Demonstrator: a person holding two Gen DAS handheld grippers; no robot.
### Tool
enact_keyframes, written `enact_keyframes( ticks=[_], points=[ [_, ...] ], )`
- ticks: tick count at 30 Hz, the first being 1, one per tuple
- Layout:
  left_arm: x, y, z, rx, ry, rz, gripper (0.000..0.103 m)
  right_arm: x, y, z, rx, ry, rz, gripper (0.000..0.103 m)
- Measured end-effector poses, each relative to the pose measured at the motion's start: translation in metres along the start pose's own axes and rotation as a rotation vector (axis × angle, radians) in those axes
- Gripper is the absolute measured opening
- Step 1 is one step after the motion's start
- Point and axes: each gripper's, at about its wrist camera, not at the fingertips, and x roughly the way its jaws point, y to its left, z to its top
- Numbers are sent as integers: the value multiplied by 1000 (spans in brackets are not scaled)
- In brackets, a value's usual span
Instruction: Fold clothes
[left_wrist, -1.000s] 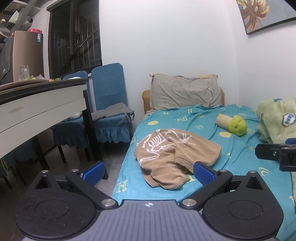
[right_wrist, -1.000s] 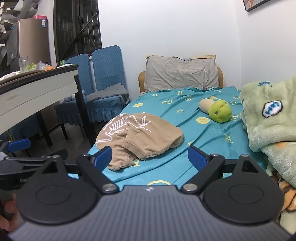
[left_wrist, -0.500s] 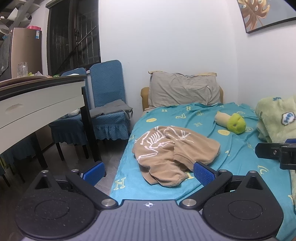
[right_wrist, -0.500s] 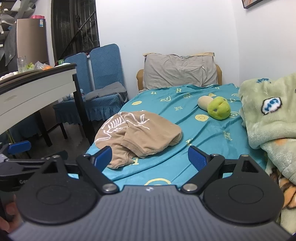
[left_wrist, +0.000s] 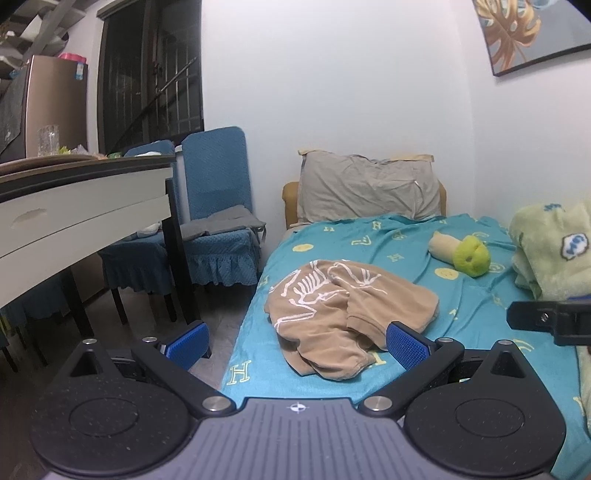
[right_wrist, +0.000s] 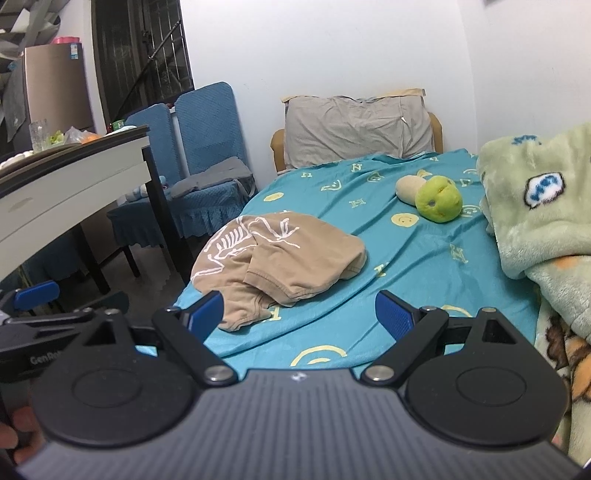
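Observation:
A crumpled tan T-shirt (left_wrist: 343, 306) with a white skeleton print lies on the teal bed sheet (left_wrist: 461, 306), near the bed's left edge. It also shows in the right wrist view (right_wrist: 273, 254). My left gripper (left_wrist: 295, 345) is open and empty, held short of the shirt's near hem. My right gripper (right_wrist: 299, 314) is open and empty, just short of the shirt's near edge. The right gripper's tip shows in the left wrist view (left_wrist: 546, 321); the left gripper shows in the right wrist view (right_wrist: 44, 310).
A green and beige plush toy (left_wrist: 461, 253) and a grey pillow (left_wrist: 365, 188) lie further up the bed. A pale green blanket (right_wrist: 539, 210) is heaped on the right. Blue chairs (left_wrist: 218, 221) and a white table (left_wrist: 74, 218) stand left of the bed.
Both grippers have drifted slightly, so the bed and shirt sit a little lower and closer in view. The shirt has not moved. Both grippers stay open.

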Motion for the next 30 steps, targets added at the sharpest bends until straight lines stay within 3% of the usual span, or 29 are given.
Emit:
enact_keyframes(
  ticks=[5, 7, 11, 15, 20, 24, 27, 29, 30],
  points=[
    [1, 14, 32, -74, -18, -15, 103, 14, 3, 3, 14, 43, 24, 89],
    [7, 17, 49, -89, -29, -10, 103, 28, 10, 9, 12, 75, 39, 80],
    [35, 20, 70, -80, -23, 6, 103, 75, 19, 19, 38, 150, 54, 74],
    [69, 34, 53, -111, -2, 14, 103, 140, 15, 18, 110, 241, 73, 70],
    [103, 58, 24, -186, 88, 17, 103, 205, 17, -3, -10, 253, 75, 68],
    [120, 60, 15, -203, 92, 9, 103, 240, 16, -17, -40, 272, 59, 65],
    [131, 50, 7, -157, 95, -14, 103, 252, 14, -24, -87, 266, -3, 42],
    [137, 43, 2, -124, 114, -33, 103, 256, 6, -22, -71, 255, -34, 20],
    [140, 40, -1, -107, 124, -43, 103, 254, 0, -19, -37, 242, -41, 16]
  ],
)
